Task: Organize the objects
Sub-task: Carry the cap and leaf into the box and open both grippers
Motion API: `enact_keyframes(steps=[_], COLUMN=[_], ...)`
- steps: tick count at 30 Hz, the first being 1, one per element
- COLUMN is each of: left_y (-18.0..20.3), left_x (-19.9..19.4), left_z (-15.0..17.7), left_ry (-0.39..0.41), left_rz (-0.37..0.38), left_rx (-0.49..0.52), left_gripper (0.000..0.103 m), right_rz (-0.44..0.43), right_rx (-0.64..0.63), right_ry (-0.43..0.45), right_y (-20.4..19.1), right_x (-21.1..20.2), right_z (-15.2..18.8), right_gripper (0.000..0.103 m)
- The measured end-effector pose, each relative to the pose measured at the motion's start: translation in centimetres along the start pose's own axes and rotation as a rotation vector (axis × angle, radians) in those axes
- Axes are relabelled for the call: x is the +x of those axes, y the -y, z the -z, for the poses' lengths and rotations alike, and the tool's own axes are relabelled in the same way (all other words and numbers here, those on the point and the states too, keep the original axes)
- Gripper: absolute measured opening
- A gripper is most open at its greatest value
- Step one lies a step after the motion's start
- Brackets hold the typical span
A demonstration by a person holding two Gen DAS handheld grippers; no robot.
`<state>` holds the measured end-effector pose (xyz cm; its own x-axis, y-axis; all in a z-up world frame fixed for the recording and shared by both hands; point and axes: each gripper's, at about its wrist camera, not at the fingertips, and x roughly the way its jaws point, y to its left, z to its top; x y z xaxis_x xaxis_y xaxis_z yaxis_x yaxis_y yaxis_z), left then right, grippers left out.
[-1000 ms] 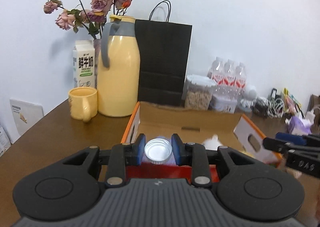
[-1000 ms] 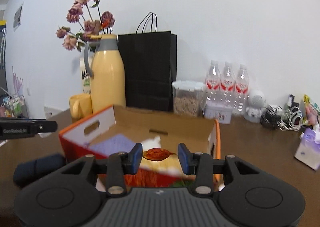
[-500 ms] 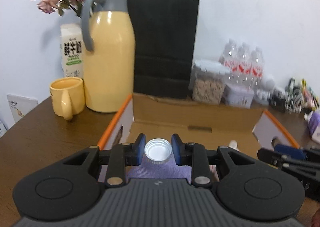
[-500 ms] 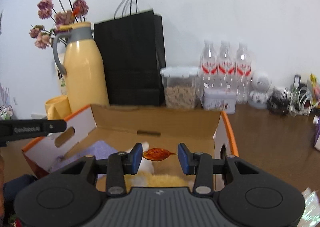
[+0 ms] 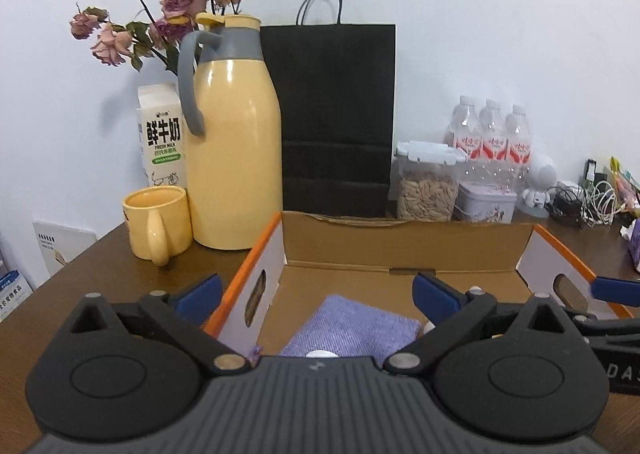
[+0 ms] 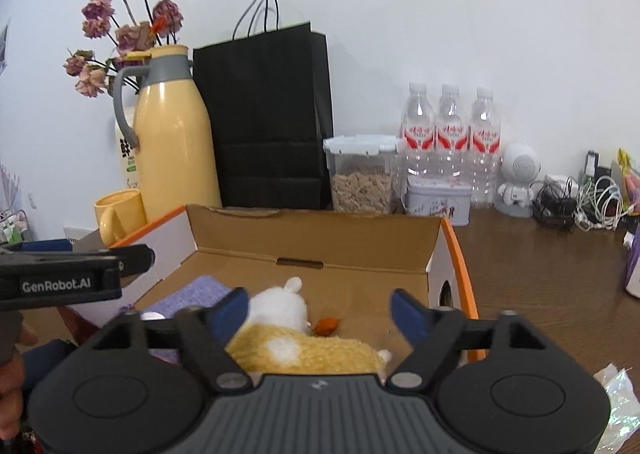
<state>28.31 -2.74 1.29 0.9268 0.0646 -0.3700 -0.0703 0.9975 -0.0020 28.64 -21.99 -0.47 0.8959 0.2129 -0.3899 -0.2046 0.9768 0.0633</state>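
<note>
Cardboard box with orange rim point(image 5: 404, 250) sits open on brown wooden table point(image 5: 80, 282). Left to right behind it: yellow ceramic mug point(image 5: 157, 223), white milk carton point(image 5: 161, 134), yellow thermos jug with grey handle point(image 5: 230, 134), black paper bag point(image 5: 334, 114), clear lidded cereal container point(image 5: 426, 184), three water bottles point(image 5: 492, 134). Left gripper point(image 5: 316, 294) jaws opening, nothing pressed; lilac woven cloth point(image 5: 352, 328) and white bottle cap point(image 5: 320, 354) lie below. Right gripper point(image 6: 320, 308) jaws opening over yellow-and-white plush toy point(image 6: 296, 334), pads clear of it.

Orange-edged brown box point(image 5: 404, 250); lilac cloth point(image 5: 352, 328); yellow-and-white plush point(image 6: 296, 338); yellow flask point(image 5: 230, 150), grey collar; yellow mug point(image 5: 156, 224); black bag point(image 5: 336, 114).
</note>
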Motion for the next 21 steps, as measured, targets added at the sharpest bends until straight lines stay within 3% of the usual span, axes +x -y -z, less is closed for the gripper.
enact_keyframes(steps=[2,12,21], left_y=[-0.1,-0.5,-1.6], left_x=[-0.1,-1.1,-5.1], left_z=[0.0,-0.8,-1.4], left_ry=[-0.001,0.020,0.043], left_rz=[-0.003,-0.006,-0.011], left_rx=[-0.009,-0.027,-0.027], left_gripper=[0.103,0.103,0.103], right_rz=[0.008,-0.001,-0.012], right_rx=[0.003,-0.005,-0.030], right_ry=[0.008,0.035,0.091], right_y=[0.0,-0.4,-1.6], right_x=[-0.2,-1.5,-6.0], right_z=[-0.1,-0.5,-1.2], right_gripper=[0.103,0.103,0.103])
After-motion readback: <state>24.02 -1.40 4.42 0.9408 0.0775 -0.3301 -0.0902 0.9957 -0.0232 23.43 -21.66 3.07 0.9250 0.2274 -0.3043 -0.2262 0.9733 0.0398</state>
